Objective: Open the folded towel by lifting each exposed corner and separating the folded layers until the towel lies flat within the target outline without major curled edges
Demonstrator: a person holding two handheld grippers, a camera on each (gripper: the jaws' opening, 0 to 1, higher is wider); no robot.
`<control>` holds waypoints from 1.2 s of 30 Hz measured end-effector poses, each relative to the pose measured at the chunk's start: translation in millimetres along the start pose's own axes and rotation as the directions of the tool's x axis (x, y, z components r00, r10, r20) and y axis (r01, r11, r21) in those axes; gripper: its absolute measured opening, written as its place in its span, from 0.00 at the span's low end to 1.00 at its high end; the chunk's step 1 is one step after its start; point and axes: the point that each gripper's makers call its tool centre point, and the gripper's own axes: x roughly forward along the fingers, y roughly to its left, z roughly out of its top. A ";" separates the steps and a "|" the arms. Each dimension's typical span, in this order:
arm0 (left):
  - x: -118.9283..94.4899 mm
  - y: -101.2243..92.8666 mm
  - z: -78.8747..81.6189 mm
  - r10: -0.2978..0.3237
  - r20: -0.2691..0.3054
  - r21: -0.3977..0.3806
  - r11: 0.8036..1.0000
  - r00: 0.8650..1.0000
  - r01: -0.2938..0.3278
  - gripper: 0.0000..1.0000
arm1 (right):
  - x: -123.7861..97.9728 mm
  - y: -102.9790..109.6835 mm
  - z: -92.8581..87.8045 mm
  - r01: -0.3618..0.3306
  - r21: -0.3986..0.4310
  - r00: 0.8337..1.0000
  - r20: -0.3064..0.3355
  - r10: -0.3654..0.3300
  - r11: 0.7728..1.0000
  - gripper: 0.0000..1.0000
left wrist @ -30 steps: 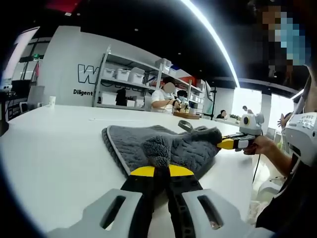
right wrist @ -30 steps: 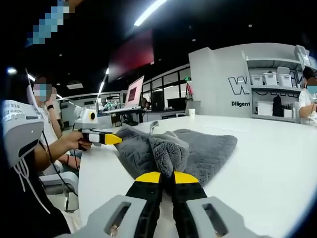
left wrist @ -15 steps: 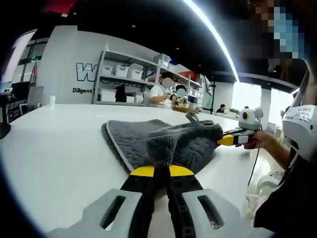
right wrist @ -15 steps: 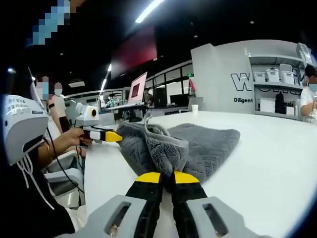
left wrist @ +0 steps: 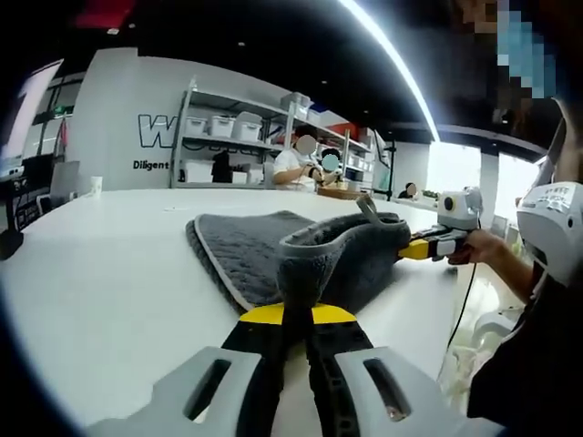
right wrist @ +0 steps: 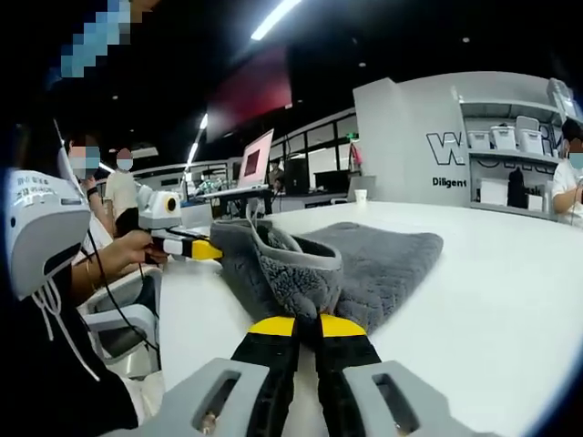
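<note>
A grey, plush quilted towel with a pale hemmed border (left wrist: 246,255) lies on a broad white table (left wrist: 100,273), its far half spread flat on the surface while the near edge is raised into an arched fold. In the left gripper view, the left gripper (left wrist: 298,315), black-armed with yellow tips, has its jaws pressed together on that raised edge, pinching a thick fold of the cloth just above the tabletop. To the right in the same view, the right gripper (left wrist: 412,250) is held in a person's hand (left wrist: 480,248) and nips the towel's other raised corner, where a small hanging loop stands up.

In the right gripper view the towel (right wrist: 383,259) stretches away to the right and far side, flat on the table (right wrist: 492,300), and the right gripper (right wrist: 305,325) has its yellow-tipped jaws closed on the lifted hem, which curls over them. At the left of this view the left gripper (right wrist: 202,249) grips the far end of the same raised edge, held in a hand (right wrist: 127,250).

Beyond the table stand grey metal shelves with white storage boxes (left wrist: 228,137) against a white wall with dark lettering, and an open laptop (right wrist: 250,168) sits on a far desk.
</note>
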 end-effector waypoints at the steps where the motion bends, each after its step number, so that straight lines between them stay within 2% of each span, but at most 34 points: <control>1: -0.2 0.0 -0.1 0.000 -0.001 0.001 1.000 1.000 0.000 0.05 | -0.1 0.1 -0.2 0.000 0.000 1.000 0.000 0.000 1.000 0.01; 18: -7.9 -0.3 -10.4 0.004 -0.027 0.016 1.000 1.000 -0.003 0.05 | -2.7 4.1 -5.9 -0.004 -0.006 1.000 -0.018 0.004 1.000 0.01; 36: -8.7 -3.1 -13.0 0.009 -0.027 0.022 1.000 1.000 -0.009 0.05 | -4.7 4.7 -8.9 0.001 -0.011 0.999 -0.032 -0.001 1.000 0.01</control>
